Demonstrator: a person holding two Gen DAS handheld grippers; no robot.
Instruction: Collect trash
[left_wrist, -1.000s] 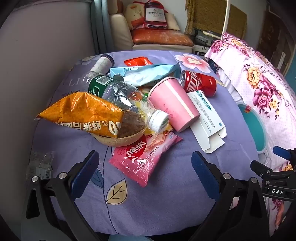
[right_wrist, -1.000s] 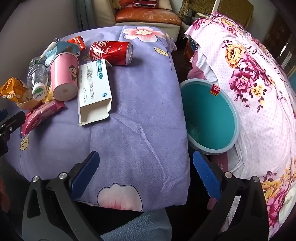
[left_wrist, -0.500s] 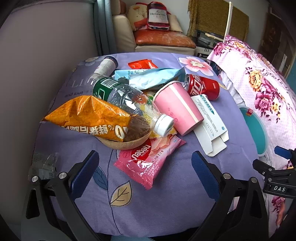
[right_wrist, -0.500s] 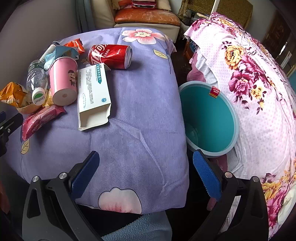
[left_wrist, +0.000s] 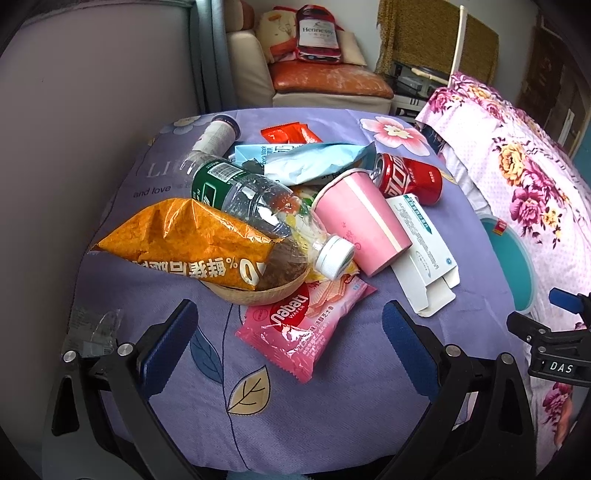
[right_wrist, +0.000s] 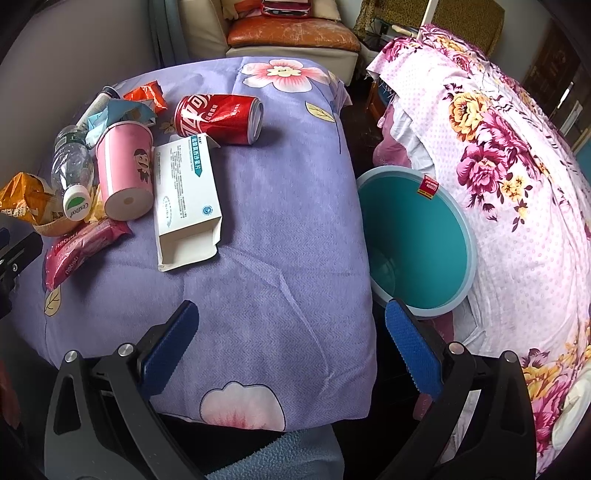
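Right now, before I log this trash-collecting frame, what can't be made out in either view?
- Teal plastic bin: its bottom is cut off by the rim in the right wrist view.
- Shallow wooden bowl: contents hidden by the orange crisp bag, left wrist view.
- Clear plastic bottle: liquid level unreadable.

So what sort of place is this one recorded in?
Most likely a lived-in home, perhaps a bedroom: a floral bedspread, a cushioned seat behind, and a cloth-covered table strewn with snack litter.
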